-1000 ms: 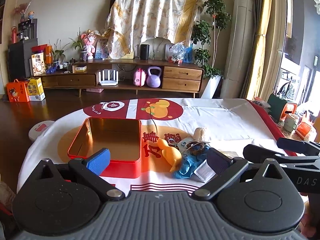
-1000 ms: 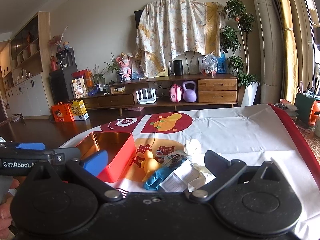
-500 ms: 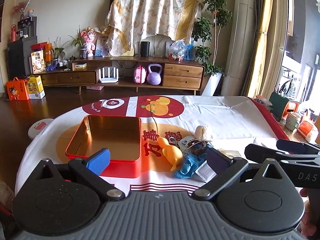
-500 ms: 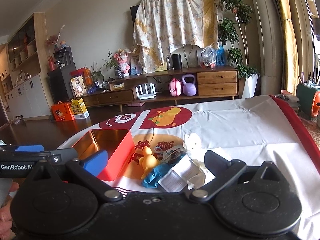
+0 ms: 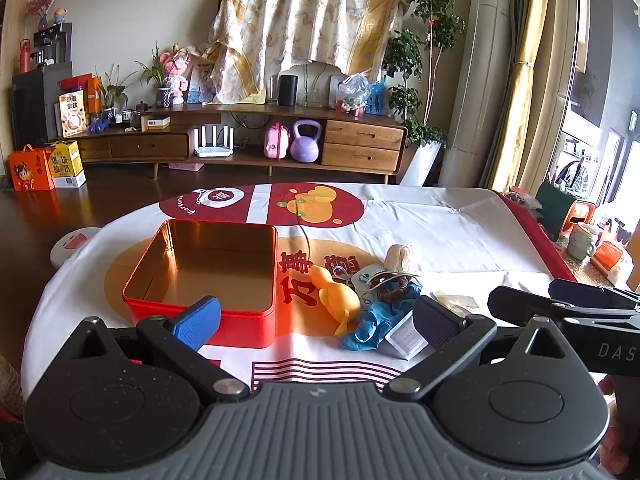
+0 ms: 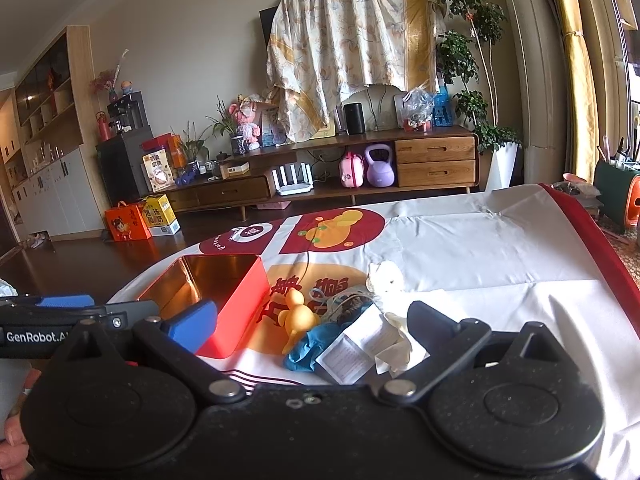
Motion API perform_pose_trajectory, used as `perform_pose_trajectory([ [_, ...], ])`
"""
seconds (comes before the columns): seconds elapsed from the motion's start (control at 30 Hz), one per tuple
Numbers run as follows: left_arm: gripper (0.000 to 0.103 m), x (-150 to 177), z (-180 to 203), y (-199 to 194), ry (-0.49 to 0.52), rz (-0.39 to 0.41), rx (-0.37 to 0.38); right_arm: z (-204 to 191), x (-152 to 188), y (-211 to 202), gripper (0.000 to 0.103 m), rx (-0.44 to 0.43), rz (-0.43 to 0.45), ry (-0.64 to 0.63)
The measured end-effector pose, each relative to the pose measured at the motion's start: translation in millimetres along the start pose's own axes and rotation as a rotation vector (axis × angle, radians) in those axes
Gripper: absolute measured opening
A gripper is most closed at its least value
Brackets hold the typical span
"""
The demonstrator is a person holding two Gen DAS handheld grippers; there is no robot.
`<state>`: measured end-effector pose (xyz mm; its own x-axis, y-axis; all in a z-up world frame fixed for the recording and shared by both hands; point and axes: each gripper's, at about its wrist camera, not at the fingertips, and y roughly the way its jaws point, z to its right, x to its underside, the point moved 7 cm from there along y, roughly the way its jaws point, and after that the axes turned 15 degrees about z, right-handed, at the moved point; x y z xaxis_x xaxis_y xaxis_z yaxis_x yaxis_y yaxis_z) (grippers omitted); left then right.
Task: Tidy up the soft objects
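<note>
An empty red tin box point(image 5: 208, 268) point(image 6: 224, 292) with a gold inside sits on the printed tablecloth. Right of it lies a small heap: a yellow rubber duck point(image 5: 334, 294) point(image 6: 298, 318), a blue glove point(image 5: 376, 322) point(image 6: 308, 350), a dark bead bracelet point(image 5: 390, 286), a white paper packet point(image 5: 406, 338) point(image 6: 352, 350) and a cream soft lump point(image 5: 398, 258) point(image 6: 384, 276). My left gripper point(image 5: 318, 318) hovers open at the near edge, before the box and the heap. My right gripper point(image 6: 312, 320) is open too, just short of the heap.
The white cloth point(image 5: 440, 232) with a red border covers the table. Beyond it stand a low wooden cabinet point(image 5: 248, 140), a draped screen, plants and curtains. A mug point(image 5: 582, 240) and orange items sit at the far right, boxes point(image 5: 32, 168) on the floor at left.
Both views have crept forward and tipped down a little, so the box and heap sit slightly lower and nearer. Both grippers stay open and nothing on the table has moved.
</note>
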<state>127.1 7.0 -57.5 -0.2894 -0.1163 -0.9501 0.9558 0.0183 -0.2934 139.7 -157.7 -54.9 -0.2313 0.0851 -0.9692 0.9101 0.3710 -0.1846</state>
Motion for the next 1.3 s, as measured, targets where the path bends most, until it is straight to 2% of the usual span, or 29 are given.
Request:
perform_pose_trajectory([
  [0.77,0.103,2.7,19.0,-14.0,-0.004,0.01,-0.014,1.7,1.6,-17.0,0.101,-0.04,0.028,-0.007],
  [1.3,0.103,7.4,27.9,-1.3,0.017,-0.013,0.02,9.2,-0.4,-21.7,0.101,0.0,0.018,0.007],
])
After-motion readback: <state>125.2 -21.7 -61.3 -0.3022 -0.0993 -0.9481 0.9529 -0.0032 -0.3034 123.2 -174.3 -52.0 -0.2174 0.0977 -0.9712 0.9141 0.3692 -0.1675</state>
